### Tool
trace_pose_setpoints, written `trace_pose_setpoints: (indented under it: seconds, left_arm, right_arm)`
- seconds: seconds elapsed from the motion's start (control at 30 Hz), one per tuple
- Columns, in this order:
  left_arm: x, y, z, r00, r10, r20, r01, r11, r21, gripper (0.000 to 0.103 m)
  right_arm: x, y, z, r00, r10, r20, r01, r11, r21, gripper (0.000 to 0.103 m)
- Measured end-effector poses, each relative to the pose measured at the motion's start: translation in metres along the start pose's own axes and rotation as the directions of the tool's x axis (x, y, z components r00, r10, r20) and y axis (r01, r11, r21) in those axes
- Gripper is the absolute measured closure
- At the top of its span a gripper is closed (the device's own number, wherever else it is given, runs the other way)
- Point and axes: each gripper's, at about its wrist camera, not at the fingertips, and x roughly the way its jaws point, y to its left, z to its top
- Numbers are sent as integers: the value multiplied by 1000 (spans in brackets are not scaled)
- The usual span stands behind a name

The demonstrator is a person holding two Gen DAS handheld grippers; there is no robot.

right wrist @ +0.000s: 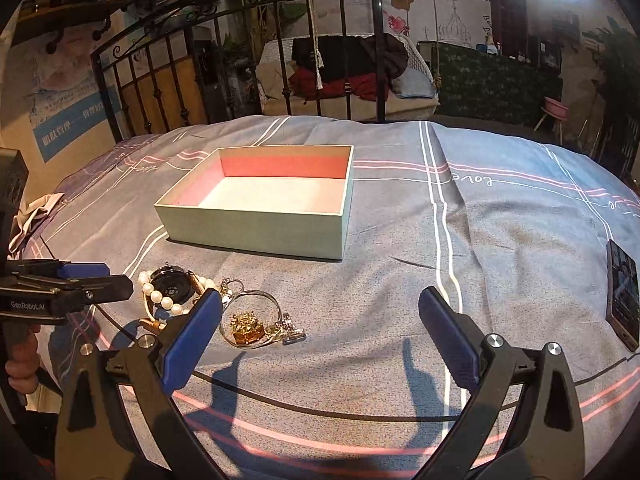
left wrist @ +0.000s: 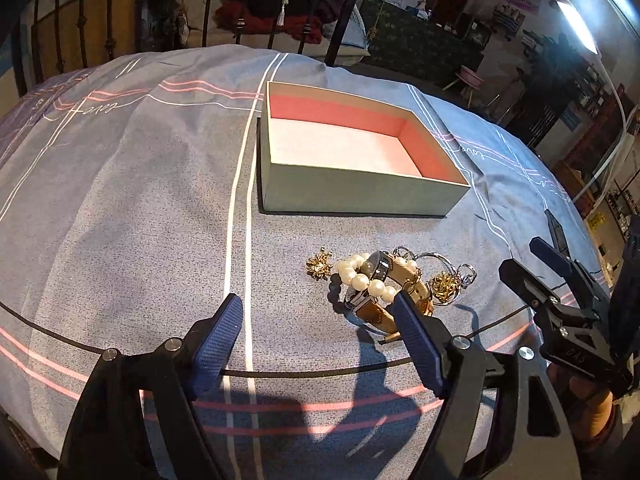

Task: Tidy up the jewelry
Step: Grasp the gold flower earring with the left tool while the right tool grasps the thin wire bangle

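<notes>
A pale green box (left wrist: 352, 190) with a pink lining stands open and empty on the bed; it also shows in the right wrist view (right wrist: 256, 228). In front of it lies a jewelry pile: a pearl bracelet (left wrist: 362, 278), a watch with a tan strap (left wrist: 384, 280), a silver bangle (left wrist: 434, 258) and gold flower earrings (left wrist: 319, 266). In the right wrist view the watch (right wrist: 172, 282), pearls (right wrist: 158, 296), bangle (right wrist: 250, 300) and a gold earring (right wrist: 248, 326) show. My left gripper (left wrist: 320, 316) is open, just short of the pile. My right gripper (right wrist: 320, 312) is open, right of the pile.
The grey-blue bedsheet (left wrist: 120, 200) with white and pink stripes covers the bed. A phone (right wrist: 622, 300) lies at the right side of the bed. A black metal bed frame (right wrist: 248, 60) stands behind the box. The right gripper shows at the edge of the left wrist view (left wrist: 560, 284).
</notes>
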Motion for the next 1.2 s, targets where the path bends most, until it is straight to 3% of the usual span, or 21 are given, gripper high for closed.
trace_pose_setpoints:
  seconds: [0.1,0.27,0.4,0.53,0.67,0.77,0.83,0.9,1.03,1.13,1.17,1.2]
  left_arm:
    - [1,6,5,1000,-2,0,2,1000,-23,31]
    - [10,17,16,999,38,-11,-38,999,-16,32]
    - [27,12,20,997,67,-42,-63,994,86,43]
    - [42,2,20,992,118,-49,-104,970,218,45]
    - [49,-9,20,991,126,-47,-107,951,291,61]
    - [53,-18,17,989,144,-28,-126,932,340,83]
    - [53,-20,17,988,155,-16,-140,927,347,87]
    - [50,-16,17,990,142,-6,-132,937,323,87]
    - [43,-9,17,993,119,-1,-114,958,263,87]
    - [37,-5,18,994,105,-1,-102,967,231,87]
    - [35,-5,17,994,108,3,-105,968,227,87]
    - [34,-5,17,995,104,4,-102,969,225,87]
  right_arm:
    - [10,-2,2,998,20,-56,-20,1000,1,36]
    - [20,-5,1,994,29,-104,-29,1000,7,40]
    - [23,-4,-3,994,41,-105,-39,999,15,40]
    - [23,-5,-5,994,46,-100,-44,999,29,40]
    - [25,-8,-7,993,44,-106,-40,999,36,40]
    - [32,-8,-5,992,45,-120,-41,999,29,40]
    - [38,-6,0,989,57,-134,-56,998,13,40]
    - [49,3,10,980,103,-171,-109,994,-27,54]
    - [66,20,16,958,140,-251,-168,981,-92,67]
    - [61,33,12,945,159,-286,-210,965,-157,67]
    - [58,36,9,945,154,-288,-212,960,-181,61]
    - [56,37,7,949,136,-285,-199,959,-204,43]
